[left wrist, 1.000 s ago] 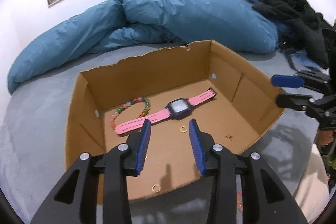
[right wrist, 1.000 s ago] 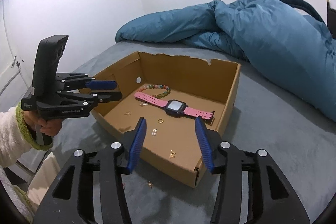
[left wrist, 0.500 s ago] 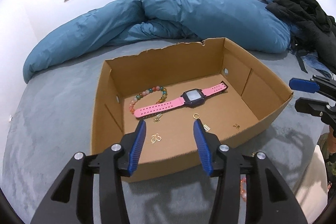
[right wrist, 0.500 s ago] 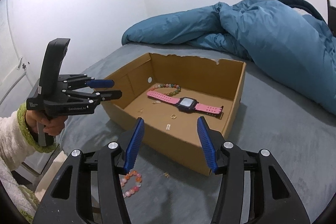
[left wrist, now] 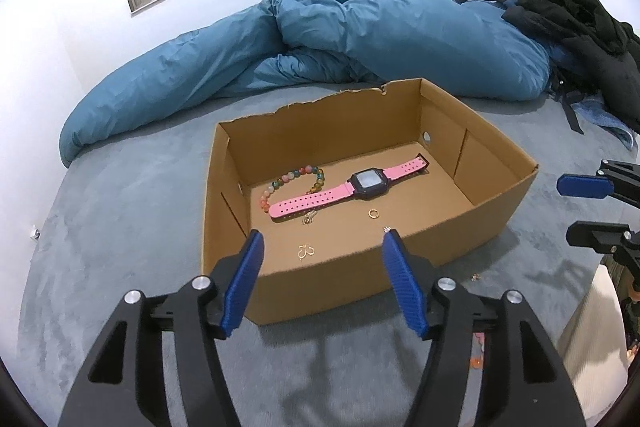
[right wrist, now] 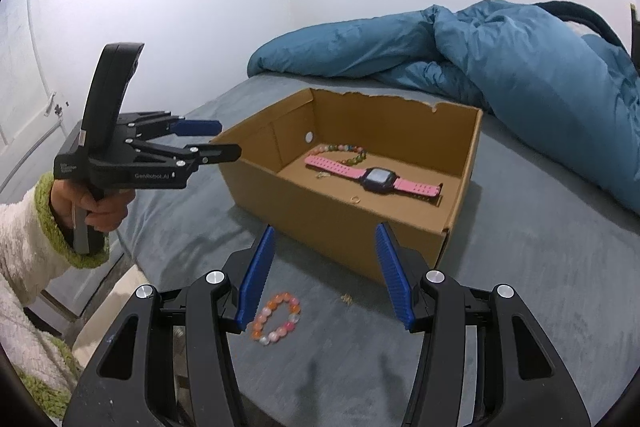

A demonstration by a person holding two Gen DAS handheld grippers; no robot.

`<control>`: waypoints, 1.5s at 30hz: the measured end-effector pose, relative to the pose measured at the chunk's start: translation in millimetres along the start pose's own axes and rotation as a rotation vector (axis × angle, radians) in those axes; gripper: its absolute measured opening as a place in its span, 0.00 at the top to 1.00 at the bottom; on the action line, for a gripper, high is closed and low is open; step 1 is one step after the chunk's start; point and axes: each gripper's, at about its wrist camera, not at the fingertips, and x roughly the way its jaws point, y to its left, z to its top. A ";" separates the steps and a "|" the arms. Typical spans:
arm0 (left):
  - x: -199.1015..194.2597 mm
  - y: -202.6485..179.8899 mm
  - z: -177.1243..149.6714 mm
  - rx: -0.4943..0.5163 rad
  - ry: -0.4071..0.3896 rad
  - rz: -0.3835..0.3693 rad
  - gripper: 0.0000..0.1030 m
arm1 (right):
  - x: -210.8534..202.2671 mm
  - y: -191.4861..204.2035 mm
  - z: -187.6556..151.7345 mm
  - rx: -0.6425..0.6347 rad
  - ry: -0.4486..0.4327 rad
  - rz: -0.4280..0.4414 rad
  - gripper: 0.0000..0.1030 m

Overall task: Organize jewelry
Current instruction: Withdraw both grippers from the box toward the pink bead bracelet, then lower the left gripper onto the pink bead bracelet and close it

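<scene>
1. An open cardboard box (left wrist: 320,279) on the grey bed (left wrist: 120,211) holds a pink watch (left wrist: 360,185), a multicoloured bead bracelet (left wrist: 296,175) at its 10 o'clock, and a small gold ring (left wrist: 373,213).
2. An orange-pink bead bracelet (right wrist: 276,319) lies outside, at the box's 6 o'clock in the right wrist view.
3. The left gripper (left wrist: 322,259) and the right gripper (right wrist: 324,255) both gape wide, holding nothing.

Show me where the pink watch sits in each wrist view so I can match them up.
Left wrist view: pink watch lies centre frame on the cardboard box floor, beyond the open left gripper.
Right wrist view: right of centre, inside the box, beyond the open right gripper.
Shared landmark: the multicolour bead bracelet touching its strap.
</scene>
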 end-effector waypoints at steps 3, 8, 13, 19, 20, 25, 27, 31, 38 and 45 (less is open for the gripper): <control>-3.0 -1.1 -3.4 0.002 0.003 0.006 0.40 | -2.5 3.4 -7.7 0.003 0.009 0.003 0.51; -12.3 -1.3 -14.2 -0.002 -0.001 0.005 0.39 | -3.4 7.3 -19.7 0.010 0.029 0.001 0.51; -18.5 -4.4 -34.8 0.002 -0.003 -0.020 0.39 | -2.0 6.7 -34.6 0.017 0.052 -0.010 0.51; -15.8 -18.2 -61.0 0.016 -0.004 -0.101 0.39 | 4.8 1.7 -50.1 0.038 0.079 -0.023 0.51; -15.1 -21.2 -63.8 0.018 -0.006 -0.116 0.39 | 6.5 0.7 -51.1 0.040 0.083 -0.024 0.51; -1.0 -46.8 -80.1 0.045 0.004 -0.228 0.39 | 17.3 -5.1 -54.4 0.042 0.099 -0.025 0.53; 6.6 -57.5 -85.4 0.068 0.010 -0.255 0.40 | 22.6 -6.9 -55.1 0.040 0.108 -0.027 0.55; 27.9 -75.1 -92.5 0.110 0.054 -0.287 0.52 | 29.8 -9.4 -57.8 0.039 0.120 -0.023 0.56; 57.8 -82.7 -98.6 0.123 0.120 -0.327 0.67 | 45.5 -14.7 -61.0 0.029 0.147 -0.003 0.63; 68.0 -88.6 -97.4 0.149 0.126 -0.331 0.76 | 70.4 -13.3 -56.4 -0.011 0.173 0.021 0.68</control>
